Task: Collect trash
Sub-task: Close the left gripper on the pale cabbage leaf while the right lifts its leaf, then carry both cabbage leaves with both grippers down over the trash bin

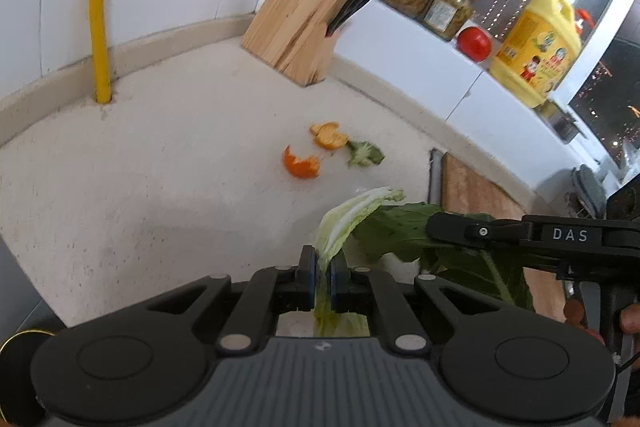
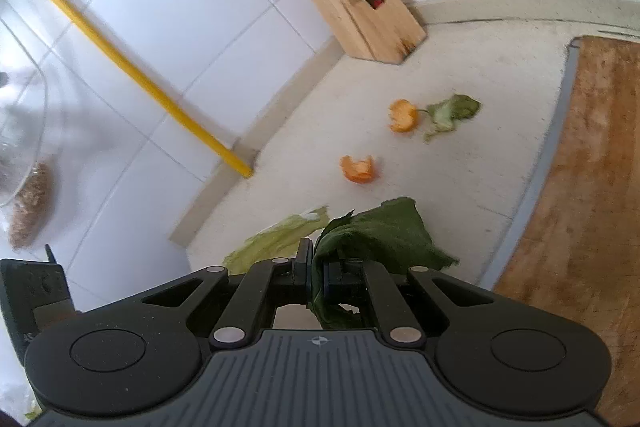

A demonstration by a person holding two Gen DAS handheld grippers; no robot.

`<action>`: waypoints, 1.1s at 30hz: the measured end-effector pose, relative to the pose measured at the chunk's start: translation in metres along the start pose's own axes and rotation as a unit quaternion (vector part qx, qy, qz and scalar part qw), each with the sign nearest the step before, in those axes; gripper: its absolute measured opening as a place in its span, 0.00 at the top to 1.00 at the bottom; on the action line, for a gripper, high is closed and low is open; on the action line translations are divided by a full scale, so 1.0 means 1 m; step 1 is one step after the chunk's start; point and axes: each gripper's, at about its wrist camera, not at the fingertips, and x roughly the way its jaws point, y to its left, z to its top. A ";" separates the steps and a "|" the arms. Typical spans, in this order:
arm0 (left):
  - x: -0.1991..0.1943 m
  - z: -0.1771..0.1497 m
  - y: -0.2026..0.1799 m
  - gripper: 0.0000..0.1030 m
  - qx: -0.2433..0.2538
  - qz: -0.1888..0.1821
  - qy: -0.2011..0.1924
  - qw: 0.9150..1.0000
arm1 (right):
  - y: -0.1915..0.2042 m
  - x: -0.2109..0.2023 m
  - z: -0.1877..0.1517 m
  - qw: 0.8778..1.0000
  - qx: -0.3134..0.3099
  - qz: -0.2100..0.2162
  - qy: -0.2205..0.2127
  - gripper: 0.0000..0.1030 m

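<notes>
Left gripper [image 1: 322, 277]: clamped on the pale cabbage leaf [image 1: 352, 215], which stands up between its blue pads and fans out just ahead of them.
Right gripper [image 2: 316, 273]: clamped on the dark green leaf [image 2: 380, 235], which folds out ahead and to the right of its fingers; the two grippers are close together, leaves nearly touching.
Orange peels: one [image 1: 301, 165] lies on the desk [image 1: 160, 187] ahead of the left gripper, another [image 1: 329, 135] just beyond it.
Small wilted leaf [image 1: 365, 154]: touching the farther peel, on its right.
Knife block [image 1: 298, 23]: far ahead, against the tiled wall.
Cutting board [image 2: 592, 187]: right of the right gripper.
</notes>
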 end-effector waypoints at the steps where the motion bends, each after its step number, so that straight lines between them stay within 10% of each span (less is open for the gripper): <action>1: -0.002 0.001 0.000 0.96 -0.001 -0.002 -0.003 1.000 | 0.002 -0.001 0.000 1.000 0.000 0.003 -0.002 0.93; 19: -0.047 0.000 0.030 0.96 -0.039 -0.005 -0.053 0.998 | 0.032 -0.005 0.006 0.999 -0.003 0.044 -0.017 0.93; 33: -0.118 -0.028 0.074 0.96 -0.090 0.065 -0.112 0.988 | 0.098 0.040 -0.003 0.989 -0.065 0.125 0.042 0.93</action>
